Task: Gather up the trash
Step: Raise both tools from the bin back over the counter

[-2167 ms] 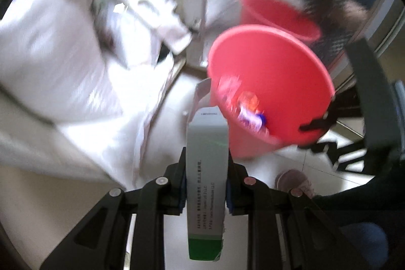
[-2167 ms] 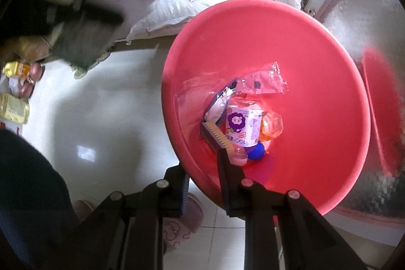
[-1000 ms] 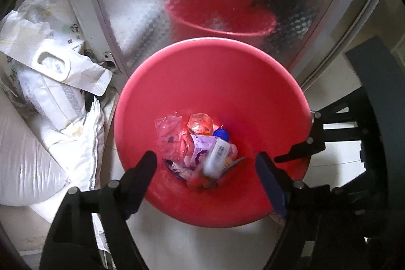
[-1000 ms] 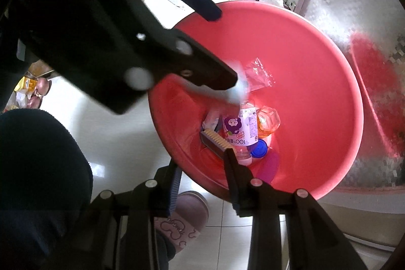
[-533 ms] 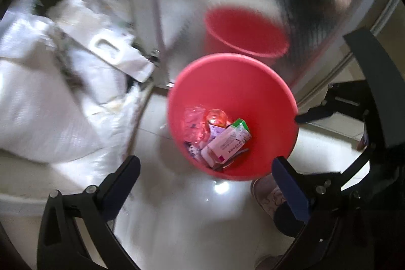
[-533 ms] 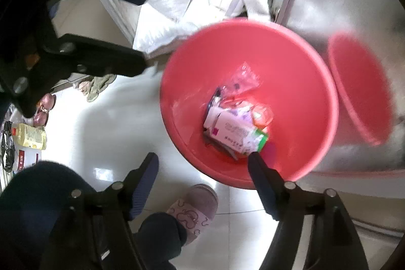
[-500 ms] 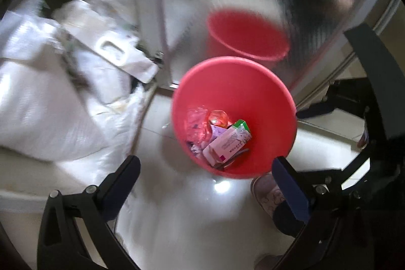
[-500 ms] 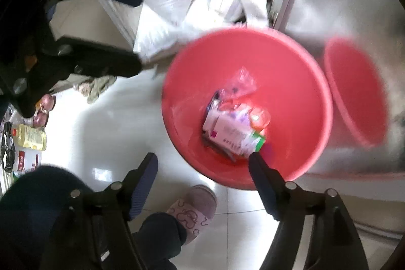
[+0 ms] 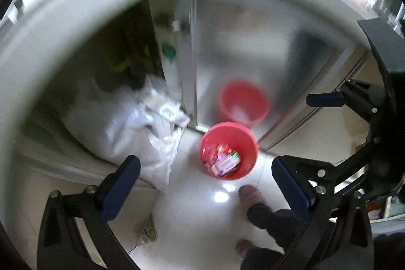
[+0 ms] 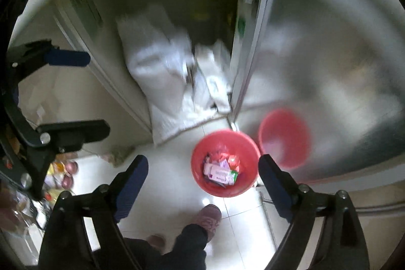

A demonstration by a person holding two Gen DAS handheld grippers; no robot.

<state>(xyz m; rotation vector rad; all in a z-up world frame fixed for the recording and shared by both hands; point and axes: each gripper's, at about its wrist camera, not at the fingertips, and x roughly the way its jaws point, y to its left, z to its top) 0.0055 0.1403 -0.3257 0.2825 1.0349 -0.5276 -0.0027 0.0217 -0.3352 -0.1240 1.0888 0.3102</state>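
— What do the tools look like from above the red bucket [image 10: 225, 168]?

— The left gripper [image 9: 206, 184] has a black frame of angular, open struts with silver screw heads at the joints and dark blue pads on its fingers [image 9: 120, 187]. The right gripper [image 10: 202, 187] is the same build, black with blue pads.

— And the person?

— Dark trousers [image 10: 188, 242], and a mauve-pink slipper [image 10: 209, 218] with a swirled pattern, just on the near side of the bucket.
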